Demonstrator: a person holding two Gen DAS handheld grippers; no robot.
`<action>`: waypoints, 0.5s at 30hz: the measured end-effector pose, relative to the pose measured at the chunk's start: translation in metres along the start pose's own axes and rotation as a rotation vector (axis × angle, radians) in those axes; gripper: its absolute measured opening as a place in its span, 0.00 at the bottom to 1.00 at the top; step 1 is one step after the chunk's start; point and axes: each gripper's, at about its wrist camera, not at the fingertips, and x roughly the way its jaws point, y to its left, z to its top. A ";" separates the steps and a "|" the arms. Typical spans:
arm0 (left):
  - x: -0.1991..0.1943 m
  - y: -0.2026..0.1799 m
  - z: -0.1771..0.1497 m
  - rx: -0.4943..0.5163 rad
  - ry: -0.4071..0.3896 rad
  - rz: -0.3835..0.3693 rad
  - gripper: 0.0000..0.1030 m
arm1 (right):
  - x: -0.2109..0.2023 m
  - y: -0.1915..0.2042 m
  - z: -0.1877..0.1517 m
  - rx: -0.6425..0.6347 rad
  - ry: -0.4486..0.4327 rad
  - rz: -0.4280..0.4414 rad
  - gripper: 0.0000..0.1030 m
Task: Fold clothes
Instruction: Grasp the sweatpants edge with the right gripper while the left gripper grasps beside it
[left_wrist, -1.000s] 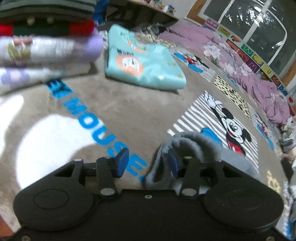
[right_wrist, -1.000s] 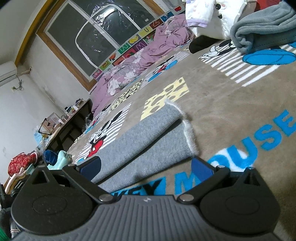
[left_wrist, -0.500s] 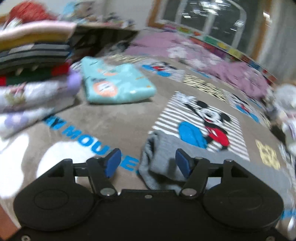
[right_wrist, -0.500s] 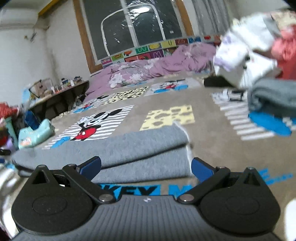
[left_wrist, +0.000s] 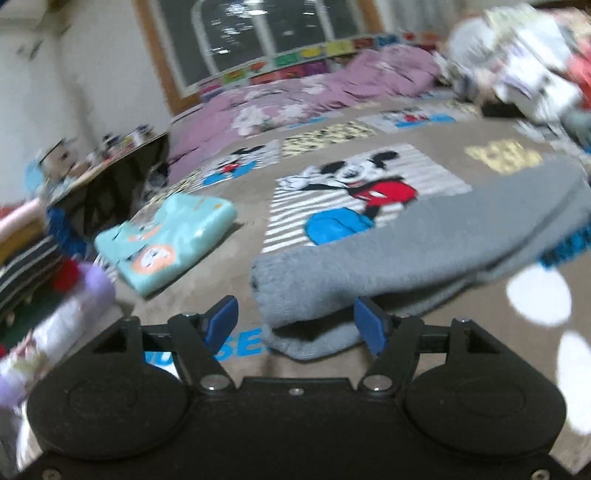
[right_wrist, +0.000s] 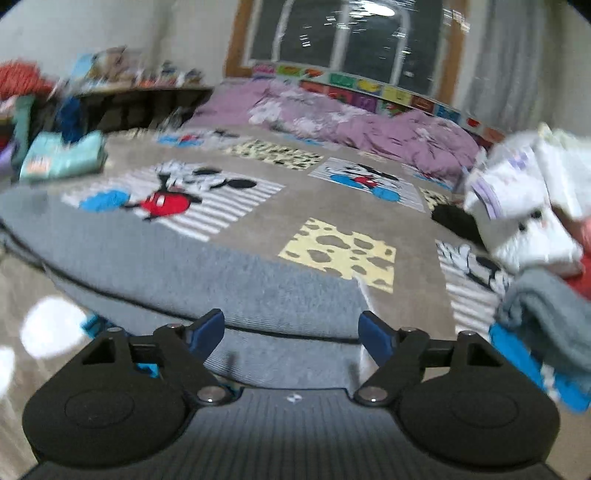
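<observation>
A grey knit garment (left_wrist: 424, 243), folded lengthwise in two layers, lies flat on the cartoon-print carpet (left_wrist: 229, 280). Its one end sits at 12 o'clock between the left tool's (left_wrist: 295, 325) opening blue pads, untouched; its other end lies likewise between the right tool's (right_wrist: 293, 332) closing pads.

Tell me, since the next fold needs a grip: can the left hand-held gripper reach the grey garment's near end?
Probably yes: the grey garment's end lies between the opening, untouching fingers of the left hand-held gripper, nothing blocking.
</observation>
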 end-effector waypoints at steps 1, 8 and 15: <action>0.001 -0.003 -0.001 0.027 -0.008 -0.005 0.67 | 0.002 0.001 0.001 -0.036 0.011 0.004 0.76; 0.013 -0.021 -0.002 0.214 -0.050 0.057 0.67 | 0.018 0.020 -0.001 -0.298 0.076 -0.012 0.75; 0.020 -0.021 -0.001 0.242 -0.066 0.097 0.36 | 0.040 0.022 -0.001 -0.419 0.125 -0.020 0.61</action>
